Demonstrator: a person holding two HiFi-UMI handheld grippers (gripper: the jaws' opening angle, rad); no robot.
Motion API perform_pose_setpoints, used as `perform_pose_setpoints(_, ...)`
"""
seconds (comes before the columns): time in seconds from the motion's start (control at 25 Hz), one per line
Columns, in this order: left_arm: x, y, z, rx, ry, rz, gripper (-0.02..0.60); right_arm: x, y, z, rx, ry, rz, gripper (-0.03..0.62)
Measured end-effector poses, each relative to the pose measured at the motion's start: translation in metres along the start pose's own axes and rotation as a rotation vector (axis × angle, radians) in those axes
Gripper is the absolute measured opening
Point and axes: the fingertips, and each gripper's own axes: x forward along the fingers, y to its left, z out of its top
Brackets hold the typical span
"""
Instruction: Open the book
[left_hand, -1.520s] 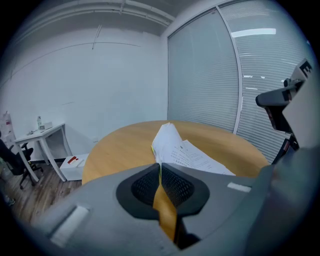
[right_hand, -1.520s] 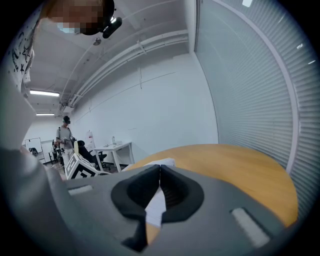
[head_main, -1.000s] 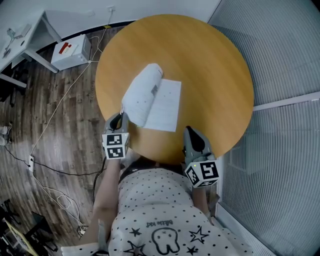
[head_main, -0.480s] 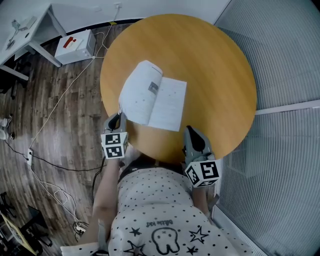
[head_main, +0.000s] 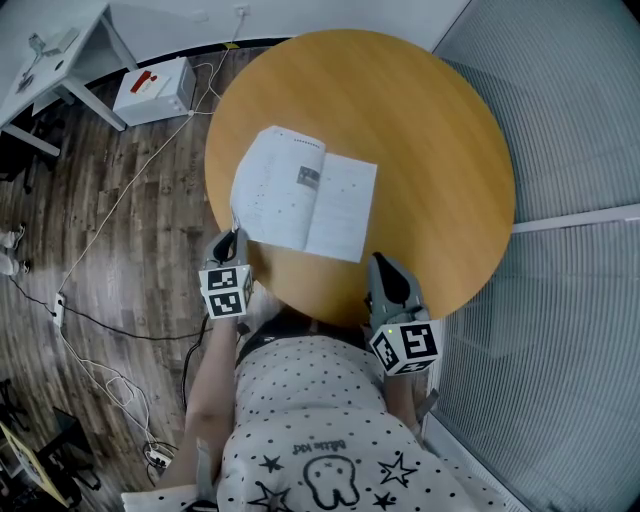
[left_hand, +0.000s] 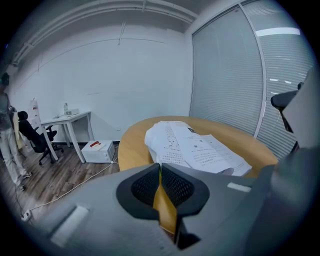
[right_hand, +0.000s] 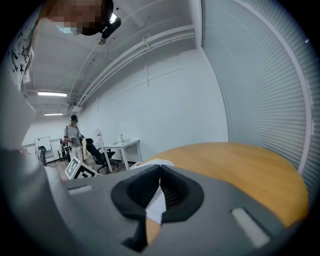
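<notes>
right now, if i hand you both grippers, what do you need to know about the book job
Things: the white paper book lies open, pages up, on the round wooden table, toward its left edge.
Grippers: the left gripper is shut and empty, tips just short of the book's near left corner. The right gripper is shut and empty, over the table's near edge, right of the book.
Done: the book is open.
Left: probably only drawing both grippers back. The left pages look slightly humped, so maybe press them flat.

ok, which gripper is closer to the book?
The left gripper: its jaws are right at the book's near left corner; the right gripper sits further off.
</notes>
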Motion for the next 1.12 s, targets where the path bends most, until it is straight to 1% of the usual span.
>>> perform_pose_setpoints(0.16,-0.005,0.005,-0.003,-0.01,0.014,0.002,0.021,-0.002,0.006,0.003,-0.001,0.0,-0.003,0.005)
perform_pose_setpoints(0.44,0.003,0.009,-0.015,-0.016,0.024,0.015,0.02,-0.004,0.001,-0.002,0.003,-0.004,-0.016,0.005)
perform_pose_setpoints(0.72,0.012,0.014,-0.025,-0.037,0.056,0.023,0.018,-0.006,-0.005,0.0,0.004,-0.005,-0.04,0.005)
perform_pose_setpoints(1.12,0.024,0.016,-0.048,-0.043,0.139,0.017,0.02,-0.012,-0.009,0.002,0.007,-0.002,-0.066,0.005)
